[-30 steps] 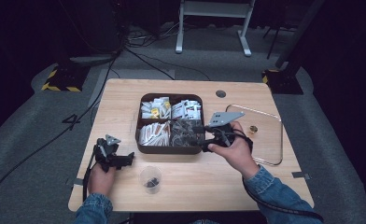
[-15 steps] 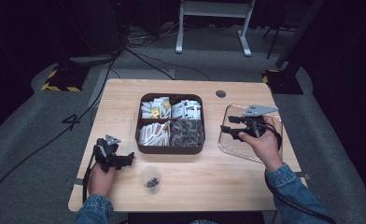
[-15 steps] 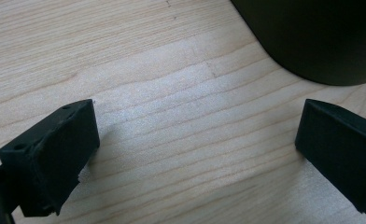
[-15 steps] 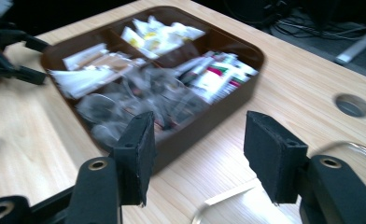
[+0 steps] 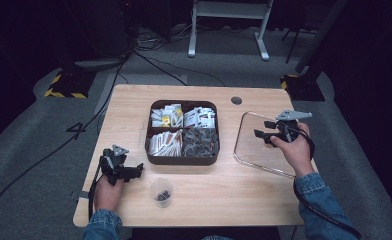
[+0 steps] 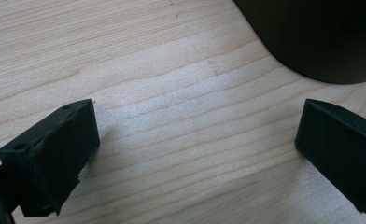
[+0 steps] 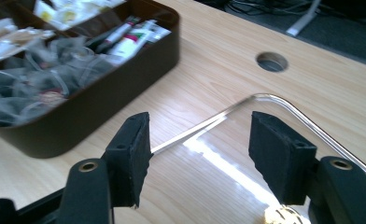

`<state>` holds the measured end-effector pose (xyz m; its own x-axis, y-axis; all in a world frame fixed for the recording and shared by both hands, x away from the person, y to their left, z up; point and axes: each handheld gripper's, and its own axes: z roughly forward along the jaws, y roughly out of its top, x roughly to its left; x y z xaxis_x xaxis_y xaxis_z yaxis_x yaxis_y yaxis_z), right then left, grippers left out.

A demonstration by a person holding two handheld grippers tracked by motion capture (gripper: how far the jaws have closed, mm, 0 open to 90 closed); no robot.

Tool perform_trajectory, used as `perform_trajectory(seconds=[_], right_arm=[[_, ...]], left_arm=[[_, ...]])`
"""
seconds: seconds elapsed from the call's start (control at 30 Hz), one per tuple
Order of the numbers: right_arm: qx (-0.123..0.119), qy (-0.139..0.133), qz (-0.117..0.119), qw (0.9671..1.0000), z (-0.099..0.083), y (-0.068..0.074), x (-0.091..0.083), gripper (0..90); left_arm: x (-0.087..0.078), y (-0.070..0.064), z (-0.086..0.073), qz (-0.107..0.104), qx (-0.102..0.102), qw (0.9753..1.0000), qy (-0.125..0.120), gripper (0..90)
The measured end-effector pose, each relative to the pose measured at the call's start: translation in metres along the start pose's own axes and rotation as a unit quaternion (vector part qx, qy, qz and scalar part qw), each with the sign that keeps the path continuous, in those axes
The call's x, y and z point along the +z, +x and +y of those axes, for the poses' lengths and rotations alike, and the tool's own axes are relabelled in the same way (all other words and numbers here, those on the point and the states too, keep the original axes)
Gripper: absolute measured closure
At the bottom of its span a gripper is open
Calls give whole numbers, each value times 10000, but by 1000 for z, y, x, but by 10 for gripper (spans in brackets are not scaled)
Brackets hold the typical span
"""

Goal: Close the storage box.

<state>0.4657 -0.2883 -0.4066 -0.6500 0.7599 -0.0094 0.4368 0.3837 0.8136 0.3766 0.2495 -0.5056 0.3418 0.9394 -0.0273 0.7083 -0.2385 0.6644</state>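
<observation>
High view: your right tool (image 5: pixel 262 129) hangs over the clear lid (image 5: pixel 258 155), which lies flat on the table (image 5: pixel 244 195) to the right of the brown tray (image 5: pixel 184 159). The tool sits above the lid's left half, near its far-left corner, jaws pointing left toward the tray. The lid's long axis runs from the far edge of the table toward your side, slightly skewed so that the near end drifts right. Your left tool (image 5: pixel 134 171) rests low on the table at the front left, jaws pointing right toward the small plastic cup (image 5: pixel 161 191), which stands just beside it. The tray holds four compartments of sachets and packets.

Left gripper view: your left tool (image 6: pixel 195 154) stands wide apart with bare wood between the jaws — nothing is clamped. A dark rounded wall (image 6: pixel 321 37) fills the upper right corner, just beyond the right jaw; what it belongs to cannot be told here.

Right gripper view: your right tool (image 7: pixel 197 154) is spread apart and empty. The clear lid (image 7: pixel 284 105) lies directly below and ahead — its rounded corner and one edge run between the jaws. The brown tray (image 7: pixel 125 70) sits to the left, near the lid but apart from it.
</observation>
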Motion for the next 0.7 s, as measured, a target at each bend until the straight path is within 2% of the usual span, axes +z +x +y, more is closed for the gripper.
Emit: perform_trajectory(seconds=[0.37, 0.7], right_arm=[[238, 128, -401, 9988, -22, -27, 8, 379], [665, 379, -737, 9943, -50, -54, 17, 362]], left_arm=[[-1, 0, 0, 27, -8, 10000, 7, 1], [0, -1, 0, 20, -19, 10000, 10, 0]])
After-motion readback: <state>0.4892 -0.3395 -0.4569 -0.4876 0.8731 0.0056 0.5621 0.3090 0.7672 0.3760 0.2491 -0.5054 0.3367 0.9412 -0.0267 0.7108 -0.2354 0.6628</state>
